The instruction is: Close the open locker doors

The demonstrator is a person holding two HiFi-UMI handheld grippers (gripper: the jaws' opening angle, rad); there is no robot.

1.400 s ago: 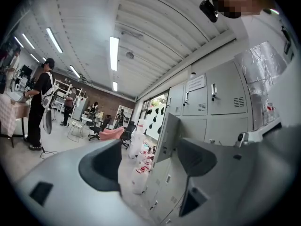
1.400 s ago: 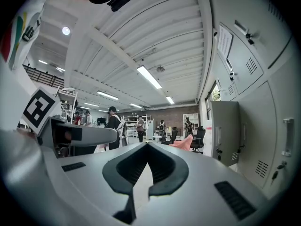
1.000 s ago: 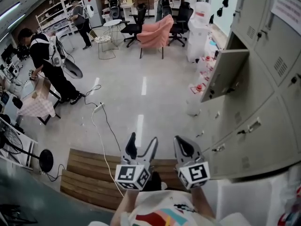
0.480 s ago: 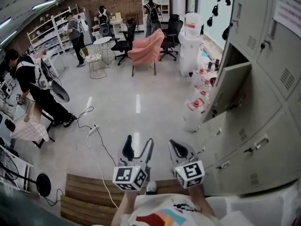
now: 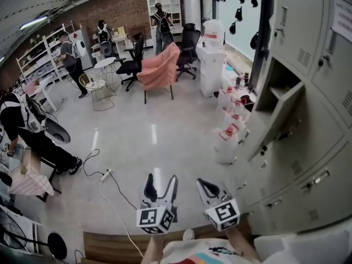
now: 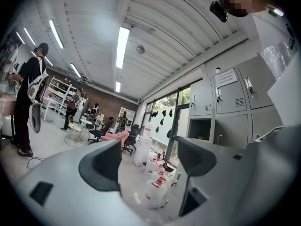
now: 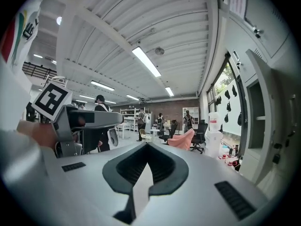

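Grey locker door [image 5: 273,122] ajar | water jugs [image 5: 227,143] near | L claw [image 5: 162,180] open | R claw [image 5: 207,186] closed, empty

I count: open locker door [image 5: 273,122], one; grippers, two: left gripper [image 5: 161,182], right gripper [image 5: 208,187]; people [image 5: 30,133], four; pink armchair [image 5: 158,66], one; water dispenser [image 5: 212,51], one.

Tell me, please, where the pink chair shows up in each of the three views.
Head view: pink chair upper centre.
Left gripper view: chair mid-left, just above the left jaw.
Right gripper view: chair right of centre, above the jaws.
Shared landmark: the white water dispenser to its right.
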